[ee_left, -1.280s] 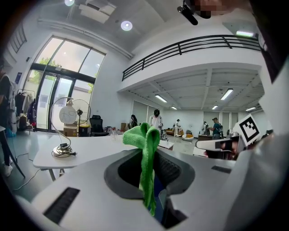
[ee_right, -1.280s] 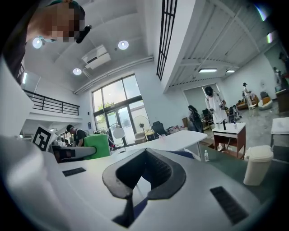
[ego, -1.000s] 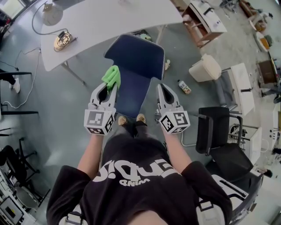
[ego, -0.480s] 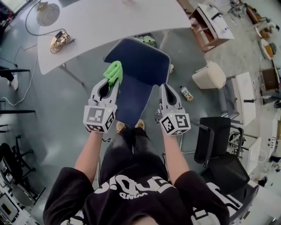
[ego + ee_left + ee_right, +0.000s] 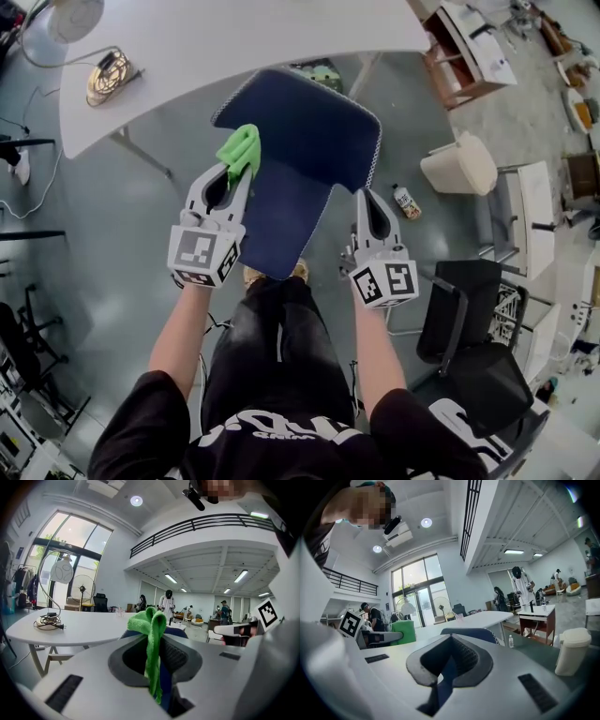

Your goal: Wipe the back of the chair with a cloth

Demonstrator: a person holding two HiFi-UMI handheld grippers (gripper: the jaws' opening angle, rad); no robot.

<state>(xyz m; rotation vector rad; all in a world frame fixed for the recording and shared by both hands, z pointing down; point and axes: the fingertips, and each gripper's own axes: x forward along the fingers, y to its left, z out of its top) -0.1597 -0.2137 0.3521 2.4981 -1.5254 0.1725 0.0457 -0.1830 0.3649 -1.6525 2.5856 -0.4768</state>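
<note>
Wht table: coiled cable, lamp. Grey floor: blue chair, bottle, beige bin, blk chair.

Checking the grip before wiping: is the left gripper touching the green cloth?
Touching. The left gripper view shows the left gripper shut on the green cloth, pinched between its jaws.

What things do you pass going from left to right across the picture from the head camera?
Yellowish coiled cable → bright green cloth → dark blue fabric chair back → small brown bottle → cream-coloured plastic bin.
</note>
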